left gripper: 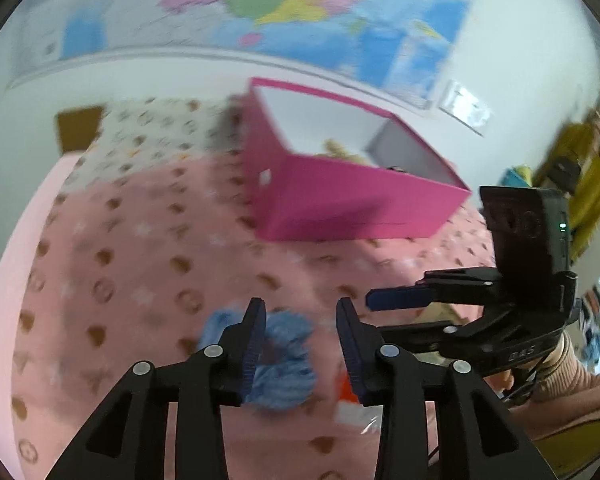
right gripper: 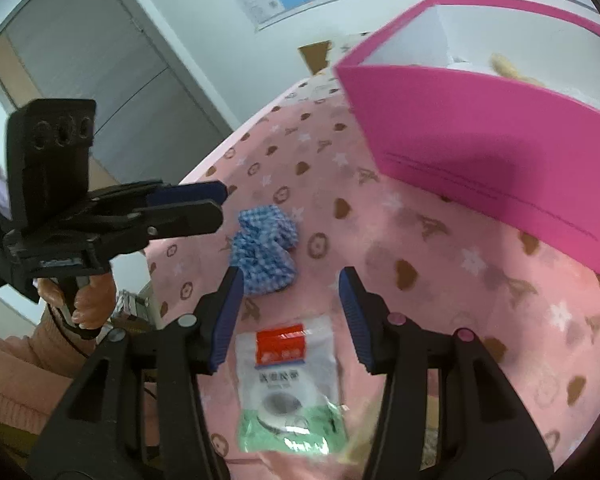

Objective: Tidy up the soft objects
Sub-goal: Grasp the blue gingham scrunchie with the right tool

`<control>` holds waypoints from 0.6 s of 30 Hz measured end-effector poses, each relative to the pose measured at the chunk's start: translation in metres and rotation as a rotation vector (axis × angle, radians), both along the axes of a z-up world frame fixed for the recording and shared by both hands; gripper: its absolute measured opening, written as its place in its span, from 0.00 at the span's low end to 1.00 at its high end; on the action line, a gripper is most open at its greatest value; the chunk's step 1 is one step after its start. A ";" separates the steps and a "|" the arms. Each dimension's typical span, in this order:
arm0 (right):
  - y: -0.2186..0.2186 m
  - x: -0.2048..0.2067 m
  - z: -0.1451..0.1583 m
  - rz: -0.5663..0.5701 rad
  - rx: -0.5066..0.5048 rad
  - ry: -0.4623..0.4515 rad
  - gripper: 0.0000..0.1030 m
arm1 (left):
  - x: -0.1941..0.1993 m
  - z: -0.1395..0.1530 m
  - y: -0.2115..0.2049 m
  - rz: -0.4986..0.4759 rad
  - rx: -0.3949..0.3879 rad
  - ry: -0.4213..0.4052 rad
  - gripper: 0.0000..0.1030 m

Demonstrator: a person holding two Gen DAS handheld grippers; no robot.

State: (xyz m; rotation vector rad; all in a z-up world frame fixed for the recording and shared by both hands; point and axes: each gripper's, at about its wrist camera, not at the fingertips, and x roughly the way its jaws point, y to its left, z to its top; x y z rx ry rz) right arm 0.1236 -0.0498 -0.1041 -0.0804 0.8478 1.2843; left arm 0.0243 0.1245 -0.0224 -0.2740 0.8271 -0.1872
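While the left gripper [left gripper: 300, 344] hovers over the pink patterned bedspread [left gripper: 140, 264], its fingers [left gripper: 254, 344] stand narrowly parted with nothing pressed between them; in the left wrist view the blue gingham scrunchie [left gripper: 284, 368] lies on the bed behind the gap, partly hidden by the 9 o'clock finger. The right gripper [right gripper: 292, 316] has its fingers [right gripper: 228, 320] moderately apart and empty. In the right wrist view the scrunchie [right gripper: 266, 250] sits just beyond the fingertips at 12 o'clock, and a clear packet with a red and green label [right gripper: 290, 384] lies flat on the bed between the fingers, toward 6 o'clock. The open pink box [right gripper: 480, 148] stands on the bed at 2 o'clock, with something pale and fuzzy inside. A map [left gripper: 308, 12] hangs on the wall behind.
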 end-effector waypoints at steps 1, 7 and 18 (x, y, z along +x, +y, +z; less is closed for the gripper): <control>0.007 -0.001 0.000 0.009 -0.008 -0.002 0.50 | -0.003 -0.003 0.005 0.018 -0.004 0.007 0.40; 0.049 0.002 -0.008 0.050 -0.068 0.003 0.50 | -0.016 -0.027 0.028 0.083 -0.066 0.088 0.47; 0.030 0.005 0.004 0.033 -0.017 -0.007 0.10 | 0.000 -0.044 0.013 -0.015 -0.185 0.124 0.53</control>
